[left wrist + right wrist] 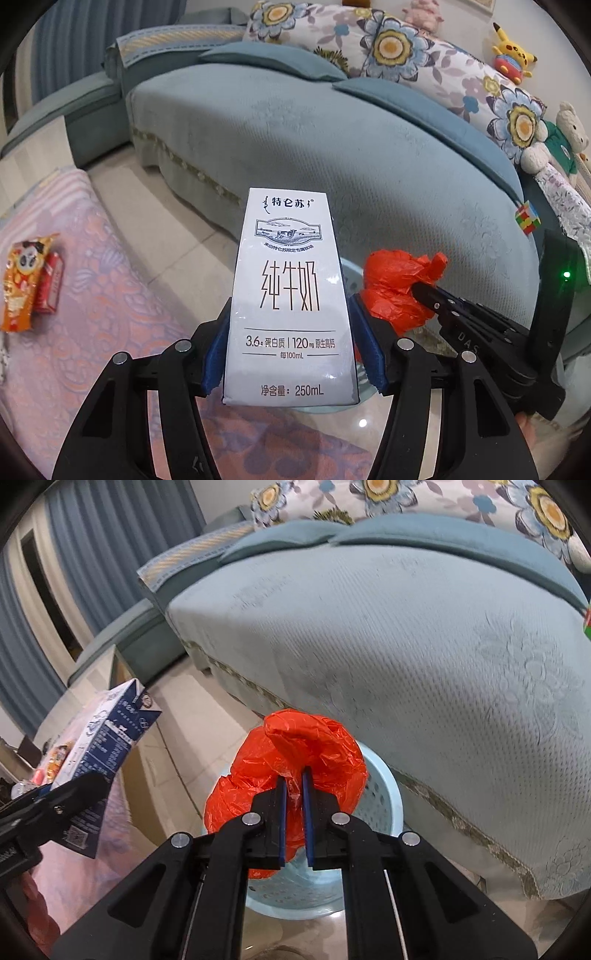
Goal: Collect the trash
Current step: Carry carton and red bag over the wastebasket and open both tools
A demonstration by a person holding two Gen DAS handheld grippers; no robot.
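A white 250 mL milk carton (290,295) stands upright between the blue pads of my left gripper (291,332), which is shut on its sides. In the right wrist view the same carton (107,738) shows its dark blue side at the left, held by the left gripper (74,790). My right gripper (294,781) is shut on a crumpled red plastic bag (295,746), which hangs over a pale blue perforated bin (384,801) on the floor. From the left wrist view, the right gripper (424,291) and the red bag (395,291) are just right of the carton.
A teal-covered sofa (332,140) with floral cushions and plush toys fills the back. A colour cube (526,218) lies on its right end. At the left, a table with a pink lace cloth (92,332) bears an orange snack packet (22,284) and a red box (50,288).
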